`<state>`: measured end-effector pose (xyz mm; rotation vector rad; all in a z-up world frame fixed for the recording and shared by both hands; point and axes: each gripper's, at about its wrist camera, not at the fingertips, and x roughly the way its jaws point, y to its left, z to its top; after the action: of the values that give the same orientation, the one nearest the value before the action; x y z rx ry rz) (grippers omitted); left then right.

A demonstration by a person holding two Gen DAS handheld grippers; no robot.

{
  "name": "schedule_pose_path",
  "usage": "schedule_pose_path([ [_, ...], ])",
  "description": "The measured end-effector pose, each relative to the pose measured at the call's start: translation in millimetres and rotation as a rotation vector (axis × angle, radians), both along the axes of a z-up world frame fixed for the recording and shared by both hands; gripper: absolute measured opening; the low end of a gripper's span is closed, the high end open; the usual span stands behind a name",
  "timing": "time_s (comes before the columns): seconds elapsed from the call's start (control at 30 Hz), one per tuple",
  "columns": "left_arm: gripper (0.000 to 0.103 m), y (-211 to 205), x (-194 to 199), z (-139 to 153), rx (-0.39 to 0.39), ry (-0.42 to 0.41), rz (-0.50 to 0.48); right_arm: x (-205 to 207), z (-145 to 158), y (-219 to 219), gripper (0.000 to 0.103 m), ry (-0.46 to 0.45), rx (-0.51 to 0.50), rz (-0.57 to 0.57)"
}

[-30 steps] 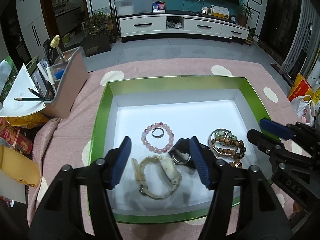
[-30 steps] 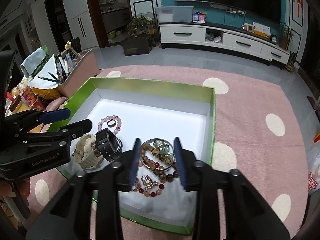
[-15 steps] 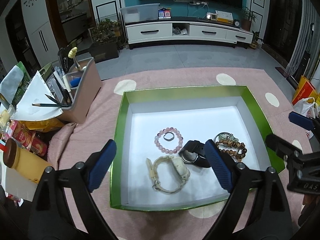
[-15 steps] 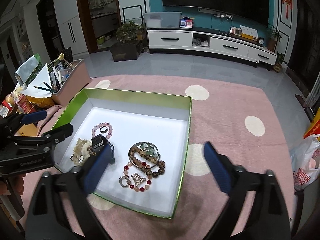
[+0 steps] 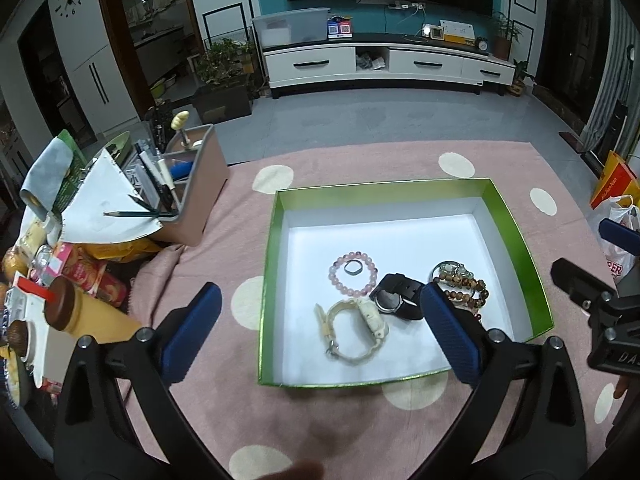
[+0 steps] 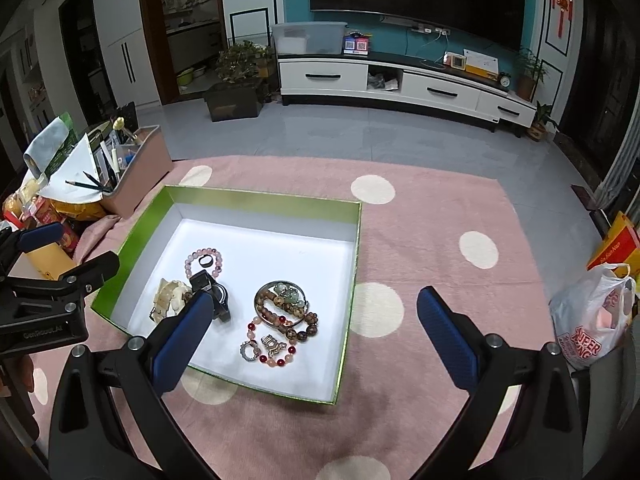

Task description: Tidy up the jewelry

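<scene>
A pink organizer bin [image 5: 191,184] crammed with pencils and paper stood at the left edge of the pink dotted cloth [image 6: 432,232], beside a clutter of snack packets and a brown-capped yellow bottle [image 5: 84,312]; a white plastic bag [image 6: 592,320] lay at the right. Nothing stood between either set of tongs and the box.

The green-walled box [image 5: 516,236] with its white floor held all the jewelry. A pink bead bracelet [image 5: 336,278] circled a small dark ring [image 5: 353,267]. Just nearer lay a cream watch [image 5: 356,332], touching a black watch [image 5: 396,296]. On the box's right side a brown wooden bead bracelet [image 6: 288,312] was piled with a green jade piece [image 6: 289,293] inside a silver bangle, and a red-and-pink bead strand [image 6: 276,354] with two metal charms lay nearer the front wall.

The left tongs [image 5: 320,336] were spread wide and empty, one pad outside the box's left wall and one over the black watch's strap in the view. The right tongs [image 6: 316,332] were likewise released and empty.

A second before, both pairs hung low over the jewelry with much narrower gaps, the left about the cream watch, the right about the bead pile; since then both had drawn back and higher and opened fully, the pieces lying as they had.
</scene>
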<state>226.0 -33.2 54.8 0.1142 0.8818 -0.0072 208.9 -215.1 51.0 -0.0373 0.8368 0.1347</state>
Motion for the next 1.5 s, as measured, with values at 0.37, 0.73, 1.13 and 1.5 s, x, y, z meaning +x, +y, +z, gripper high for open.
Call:
schedule_pose_path([
  [0.37,0.101,6,-12,21,-0.029,-0.001,0.013,-12,25,3,0.102,-0.032,-0.023,0.003],
  [0.73,0.101,10,-9,25,-0.036,0.004,0.037,-10,21,7,0.102,-0.015,-0.028,0.002],
  [1.13,0.101,13,-3,22,-0.034,0.008,0.042,-4,13,9,0.102,-0.001,-0.034,0.000],
  [1.5,0.101,12,-1,15,-0.030,0.014,0.044,-1,6,12,0.102,0.010,-0.043,-0.002],
])
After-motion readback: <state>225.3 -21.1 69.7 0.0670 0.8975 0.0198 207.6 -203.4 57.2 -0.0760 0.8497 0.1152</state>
